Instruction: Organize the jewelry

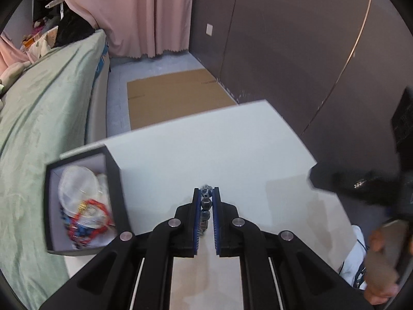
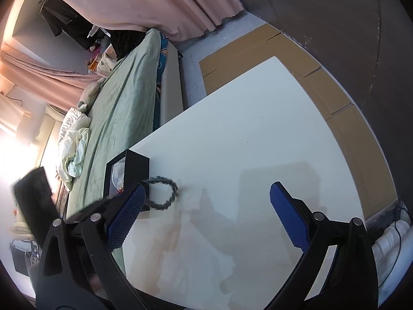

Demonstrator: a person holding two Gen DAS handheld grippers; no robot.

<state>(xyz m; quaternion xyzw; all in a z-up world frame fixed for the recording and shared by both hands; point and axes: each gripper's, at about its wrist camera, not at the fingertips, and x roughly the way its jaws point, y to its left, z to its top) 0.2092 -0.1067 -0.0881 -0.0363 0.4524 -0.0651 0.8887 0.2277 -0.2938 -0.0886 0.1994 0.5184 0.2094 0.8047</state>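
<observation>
The left gripper [image 1: 206, 193] is clamped on a dark beaded bracelet [image 1: 206, 206], whose beads run down the narrow slot between the blue pads [image 1: 196, 219]. In the right wrist view the bracelet [image 2: 165, 193] shows as a blurred loop hanging above the white table [image 2: 245, 129], just beside the black box [image 2: 136, 165]; whether its lowest beads touch the tabletop cannot be told.

The box [image 1: 116, 180] sits at the table's left edge, partly overhanging it toward the green bed [image 1: 46, 108]. It is open on top and holds red and blue beads [image 1: 87, 217] and a clear pouch [image 1: 77, 183].

The right gripper [image 2: 206, 211] has its fingers wide apart with nothing between them, over bare tabletop near the table's near edge. A person's hand [image 1: 382, 258] shows at the lower right of the left wrist view.

Most of the tabletop beyond both grippers is bare up to the far edge and far right corner. Past that edge lies flat cardboard [image 1: 178, 95] on the floor, running along a dark wall [image 1: 296, 38]; a narrow strip of floor separates table and bed.
</observation>
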